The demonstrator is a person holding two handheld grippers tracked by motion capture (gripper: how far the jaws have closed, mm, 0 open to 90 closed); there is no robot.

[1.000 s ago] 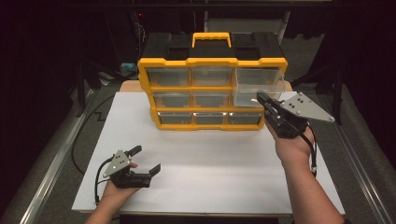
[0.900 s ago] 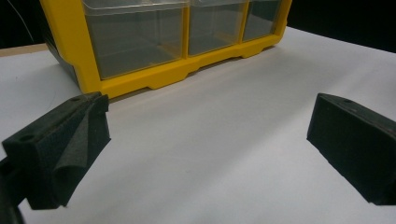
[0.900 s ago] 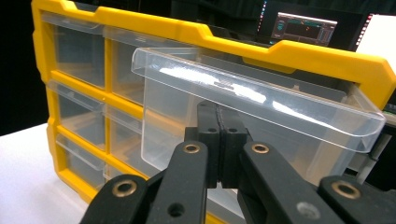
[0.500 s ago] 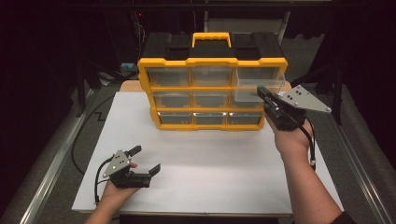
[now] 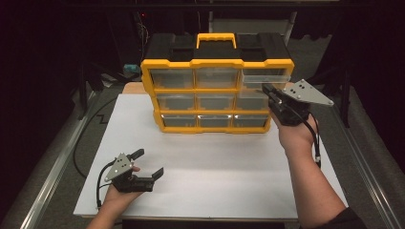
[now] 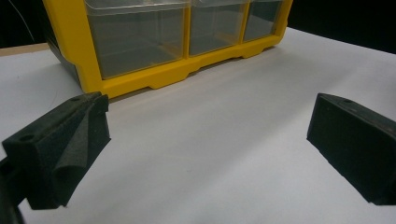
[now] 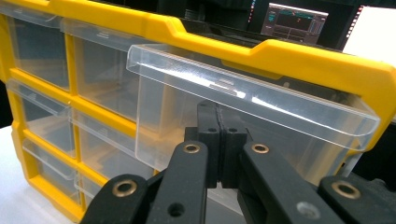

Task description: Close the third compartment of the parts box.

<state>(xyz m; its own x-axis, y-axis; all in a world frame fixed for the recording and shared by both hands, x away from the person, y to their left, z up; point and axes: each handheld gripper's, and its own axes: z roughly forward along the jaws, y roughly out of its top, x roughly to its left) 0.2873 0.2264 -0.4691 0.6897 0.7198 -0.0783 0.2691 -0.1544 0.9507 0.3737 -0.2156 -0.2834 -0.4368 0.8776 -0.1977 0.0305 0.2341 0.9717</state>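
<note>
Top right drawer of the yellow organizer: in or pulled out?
Partly pulled out. The top right drawer juts forward of the yellow frame and past its neighbours; the right gripper, jaws shut, sits just under its clear lip.

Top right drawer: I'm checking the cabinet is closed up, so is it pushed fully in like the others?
No: the top right drawer juts out from the yellow frame, unlike its neighbours.
</note>
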